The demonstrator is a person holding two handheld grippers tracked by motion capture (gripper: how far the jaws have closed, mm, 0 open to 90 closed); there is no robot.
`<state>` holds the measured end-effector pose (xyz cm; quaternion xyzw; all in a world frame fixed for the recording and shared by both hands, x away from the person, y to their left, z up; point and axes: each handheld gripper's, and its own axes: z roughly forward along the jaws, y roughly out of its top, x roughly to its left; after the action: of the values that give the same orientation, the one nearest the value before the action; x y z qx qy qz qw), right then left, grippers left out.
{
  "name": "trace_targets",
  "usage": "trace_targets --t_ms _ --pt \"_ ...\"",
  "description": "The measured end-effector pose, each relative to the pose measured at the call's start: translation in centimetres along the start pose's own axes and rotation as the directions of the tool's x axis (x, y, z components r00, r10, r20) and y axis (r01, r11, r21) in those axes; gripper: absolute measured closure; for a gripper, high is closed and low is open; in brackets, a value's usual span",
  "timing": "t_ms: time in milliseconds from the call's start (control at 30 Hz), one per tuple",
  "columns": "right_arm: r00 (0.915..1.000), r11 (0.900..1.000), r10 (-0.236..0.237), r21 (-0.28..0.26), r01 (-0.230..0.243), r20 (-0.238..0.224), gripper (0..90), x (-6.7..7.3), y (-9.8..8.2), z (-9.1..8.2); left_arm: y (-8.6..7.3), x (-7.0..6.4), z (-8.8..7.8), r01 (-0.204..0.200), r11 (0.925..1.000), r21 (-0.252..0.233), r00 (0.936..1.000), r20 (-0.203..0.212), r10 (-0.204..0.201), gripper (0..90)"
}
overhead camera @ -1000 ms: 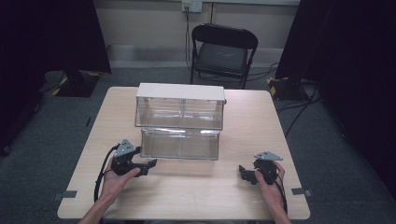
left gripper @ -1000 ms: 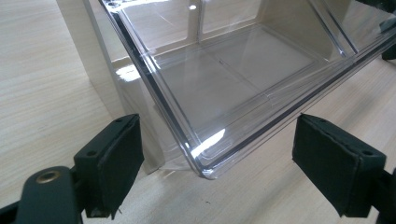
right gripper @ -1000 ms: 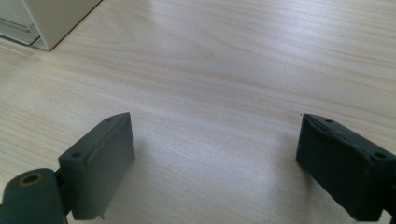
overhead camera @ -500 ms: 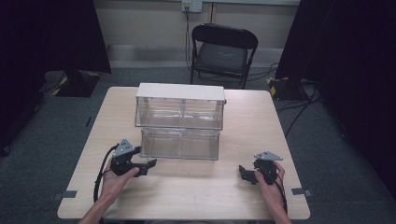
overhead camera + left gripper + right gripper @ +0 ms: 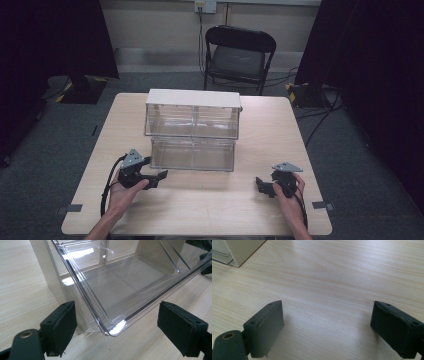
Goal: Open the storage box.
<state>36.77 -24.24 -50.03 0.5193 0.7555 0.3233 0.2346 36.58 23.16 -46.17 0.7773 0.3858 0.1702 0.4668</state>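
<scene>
Left hand-held gripper rests on the table, just in front of the near left corner of the clear drawer. In the left gripper view its two black pads stand wide apart, with the drawer's rounded corner reaching in between them; neither pad touches the plastic, so the jaws are open and hold nothing. The drawer is pulled out toward the person from the lower level of a clear cabinet with a pale top, which stands at the middle of the table. Nothing can be seen lying in the drawer.

The right hand-held gripper lies on the table near its right front edge, well apart from the drawer. Its pads are spread over bare wood, gripping nothing. A black chair stands beyond the table's far edge.
</scene>
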Motion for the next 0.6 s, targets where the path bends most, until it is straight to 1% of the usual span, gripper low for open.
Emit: trace_targets --t_ms 200,467,567,600 --pt "1.0 1.0 0.0 0.0 0.0 0.0 10.5 0.0 0.0 0.0 0.06 -0.01 -0.06 -0.004 1.0 0.005 1.0 -0.002 0.004 15.5" --pt "1.0 1.0 0.0 0.0 0.0 0.001 10.5 0.0 0.0 0.0 0.1 -0.09 -0.06 -0.001 1.0 -0.001 1.0 0.002 0.001 15.5" --pt "1.0 1.0 0.0 0.0 0.0 0.0 10.4 0.0 0.0 0.0 0.23 -0.09 -0.12 -0.014 0.9999 -0.002 0.9999 0.003 0.014 15.4" --pt "1.0 1.0 0.0 0.0 0.0 0.0 10.4 0.0 0.0 0.0 0.26 -0.16 -0.14 -0.009 1.0 0.0 1.0 0.002 0.009 15.4"
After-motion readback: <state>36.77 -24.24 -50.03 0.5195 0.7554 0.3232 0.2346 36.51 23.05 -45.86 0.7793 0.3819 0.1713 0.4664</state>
